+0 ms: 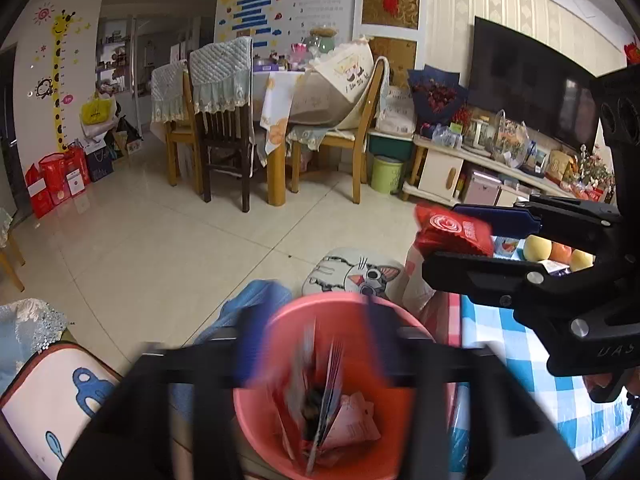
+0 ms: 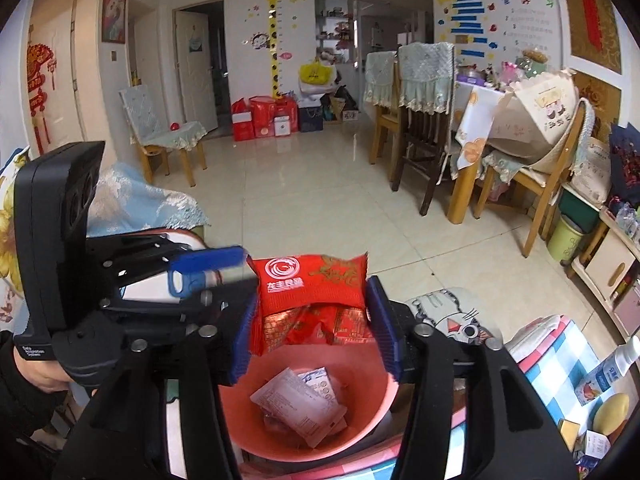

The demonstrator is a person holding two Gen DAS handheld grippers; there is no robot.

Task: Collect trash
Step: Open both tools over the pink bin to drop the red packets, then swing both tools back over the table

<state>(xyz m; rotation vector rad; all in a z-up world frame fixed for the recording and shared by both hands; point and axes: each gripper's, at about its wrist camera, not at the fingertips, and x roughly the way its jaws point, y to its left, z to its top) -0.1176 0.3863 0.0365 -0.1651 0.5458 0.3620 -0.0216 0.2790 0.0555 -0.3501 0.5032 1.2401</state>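
A pink bin [image 1: 280,320] stands right under both grippers and holds several wrappers and paper scraps [image 2: 296,404]. My left gripper [image 1: 316,344] hangs open over its mouth, its fingers blurred, with blurred wrappers [image 1: 332,376] below them inside the bin. In the right wrist view the left gripper [image 2: 216,276] shows at the left, held by a hand [image 2: 36,372]. My right gripper [image 2: 312,332] is shut on a red snack wrapper [image 2: 312,284] just above the bin's rim [image 2: 240,400]; both blue pads touch its ends. The left wrist view shows that right gripper [image 1: 442,240] and the red wrapper [image 1: 456,232] at the right.
A table with a blue checked cloth [image 1: 520,344] lies to the right, with fruit [image 1: 538,246] and a milk carton [image 2: 600,380] on it. A cat-print cushion [image 1: 360,272] sits behind the bin. Beyond the tiled floor stand a dining table with chairs [image 1: 224,128], a green bin [image 1: 386,174] and a TV stand [image 1: 440,168].
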